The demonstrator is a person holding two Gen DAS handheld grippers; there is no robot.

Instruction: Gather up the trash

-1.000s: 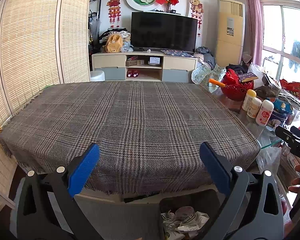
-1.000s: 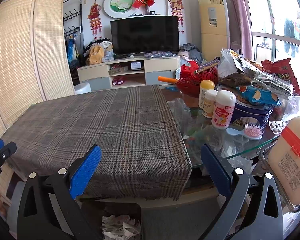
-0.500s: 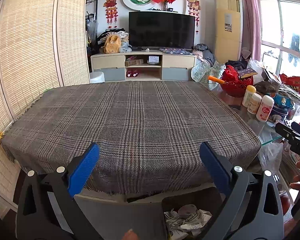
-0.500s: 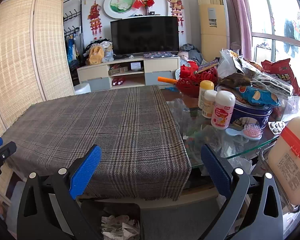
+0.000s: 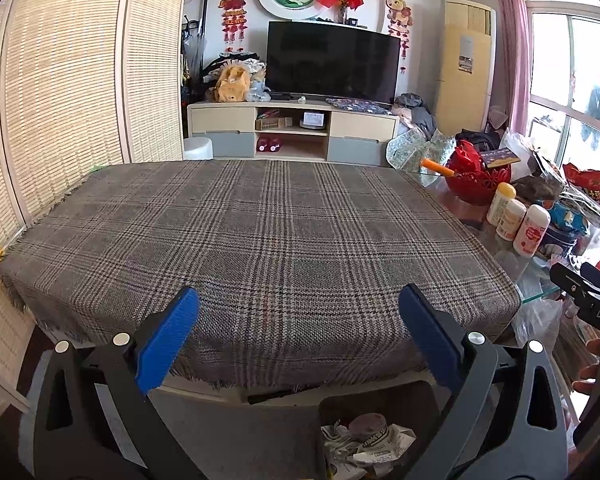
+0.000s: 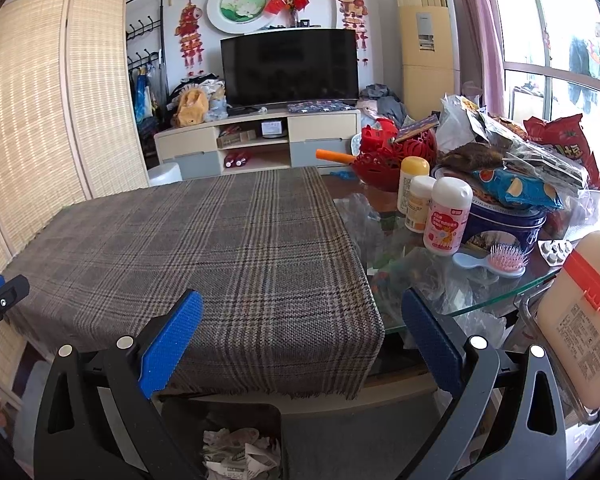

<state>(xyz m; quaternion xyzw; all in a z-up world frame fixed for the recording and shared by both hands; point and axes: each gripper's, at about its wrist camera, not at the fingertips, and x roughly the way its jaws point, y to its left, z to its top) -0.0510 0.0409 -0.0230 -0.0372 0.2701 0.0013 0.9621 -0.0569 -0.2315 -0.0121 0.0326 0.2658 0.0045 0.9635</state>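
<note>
A dark trash bin (image 5: 380, 396) stands on the floor below the table's near edge, holding crumpled paper and wrappers (image 5: 364, 440). It also shows in the right wrist view (image 6: 224, 412) with paper trash (image 6: 240, 454) inside. My left gripper (image 5: 300, 328) is open and empty, above the bin, in front of the plaid tablecloth (image 5: 256, 232). My right gripper (image 6: 302, 330) is open and empty, at the cloth's right corner. The cloth's top is bare.
The glass table part (image 6: 420, 276) on the right holds three bottles (image 6: 446, 216), a blue tin (image 6: 508, 220), snack bags (image 6: 556, 152), a red basket (image 6: 384, 160), a hairbrush (image 6: 492, 260) and plastic film (image 6: 356, 212). A large jug (image 6: 584, 320) stands at far right. Bamboo screens (image 5: 60, 92) line the left.
Both grippers stay open and empty. The left wrist view has risen and tilted slightly, showing more of the bin below; the right view has barely shifted.
</note>
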